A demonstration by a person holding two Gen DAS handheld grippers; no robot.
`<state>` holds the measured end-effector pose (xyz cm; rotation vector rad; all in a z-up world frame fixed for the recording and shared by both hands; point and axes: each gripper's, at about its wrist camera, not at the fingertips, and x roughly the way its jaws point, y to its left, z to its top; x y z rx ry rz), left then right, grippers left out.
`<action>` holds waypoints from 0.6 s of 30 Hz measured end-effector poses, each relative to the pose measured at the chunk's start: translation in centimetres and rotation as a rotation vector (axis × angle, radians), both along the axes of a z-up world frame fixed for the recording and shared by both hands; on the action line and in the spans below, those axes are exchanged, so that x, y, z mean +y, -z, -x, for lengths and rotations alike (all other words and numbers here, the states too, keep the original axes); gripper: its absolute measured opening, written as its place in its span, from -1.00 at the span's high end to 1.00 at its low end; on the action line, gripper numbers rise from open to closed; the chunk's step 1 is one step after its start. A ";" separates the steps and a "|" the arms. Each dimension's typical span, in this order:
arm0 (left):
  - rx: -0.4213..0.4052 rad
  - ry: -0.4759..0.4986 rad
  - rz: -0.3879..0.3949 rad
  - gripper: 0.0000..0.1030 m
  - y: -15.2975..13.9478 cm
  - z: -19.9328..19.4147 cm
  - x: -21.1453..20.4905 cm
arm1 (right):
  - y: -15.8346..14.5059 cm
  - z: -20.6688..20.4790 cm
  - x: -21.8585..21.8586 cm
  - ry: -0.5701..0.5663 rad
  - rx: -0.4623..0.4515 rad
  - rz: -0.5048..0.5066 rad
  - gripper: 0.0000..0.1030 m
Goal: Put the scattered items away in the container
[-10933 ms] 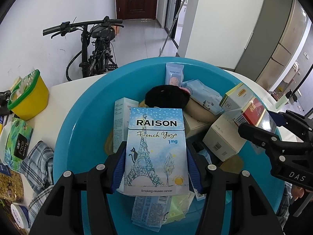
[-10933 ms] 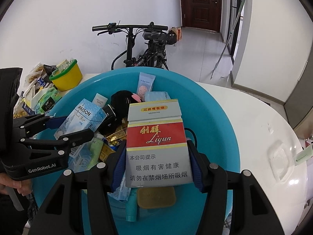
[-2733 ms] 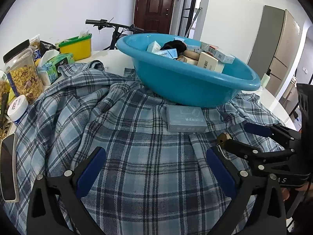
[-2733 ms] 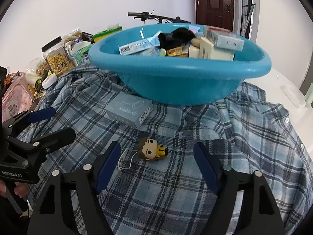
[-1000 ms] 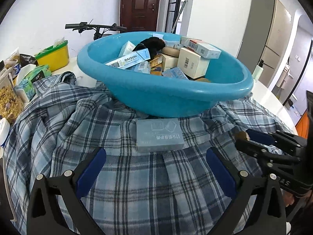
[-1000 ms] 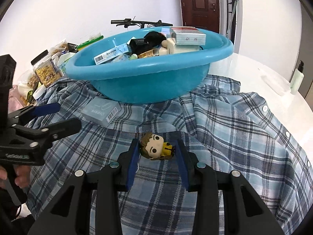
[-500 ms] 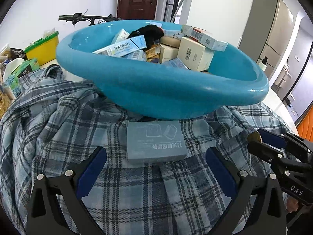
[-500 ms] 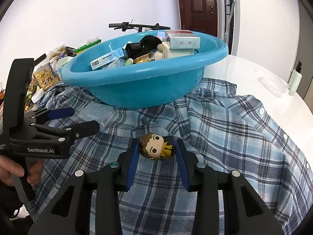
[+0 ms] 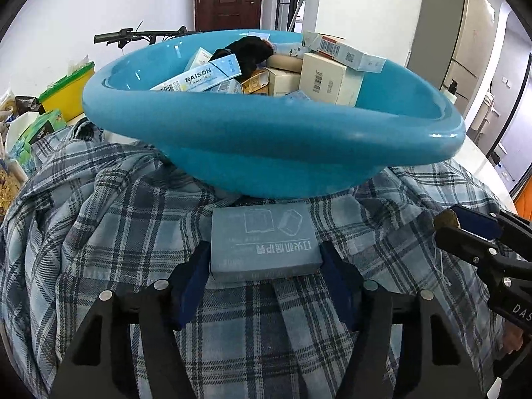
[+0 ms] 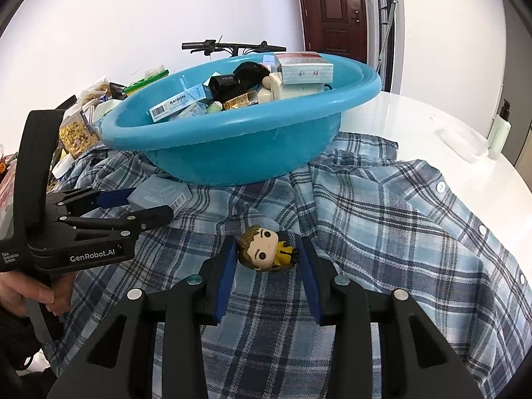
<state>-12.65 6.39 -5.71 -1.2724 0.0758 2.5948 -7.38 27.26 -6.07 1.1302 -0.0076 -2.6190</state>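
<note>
The left claw [image 9: 266, 262] is closing on the flat grey-blue cardboard box [image 9: 264, 242], blue pads at its two short ends, the box lying on the blue plaid shirt [image 9: 116, 232] just in front of the big turquoise plastic basin [image 9: 266, 153]. To do this well I'd let the pads seat square before lifting clear of the rim. The box's long axis runs across the claw, along the basin's near wall. The right claw [image 10: 267, 259] is clamped on a small big-headed figurine [image 10: 264, 247], further out from the basin.
</note>
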 end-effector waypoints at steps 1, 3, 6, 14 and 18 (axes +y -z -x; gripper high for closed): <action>0.002 0.003 0.000 -0.31 -0.1 -0.1 0.0 | -0.1 -0.1 0.0 0.000 0.002 -0.001 0.30; 0.004 0.009 -0.002 -0.31 -0.3 -0.5 0.1 | -0.2 -0.1 0.0 0.000 0.005 -0.002 0.30; 0.011 0.015 -0.004 -0.31 -0.6 -1.0 0.1 | -0.5 -0.3 -0.1 0.001 0.011 -0.004 0.30; 0.028 0.010 -0.024 -0.30 -1.6 -2.8 -0.6 | -1.2 -1.1 -0.1 0.004 0.029 -0.008 0.30; 0.039 0.004 -0.034 -0.30 -2.1 -3.8 -1.1 | -1.6 -1.5 -0.2 0.001 0.039 -0.009 0.30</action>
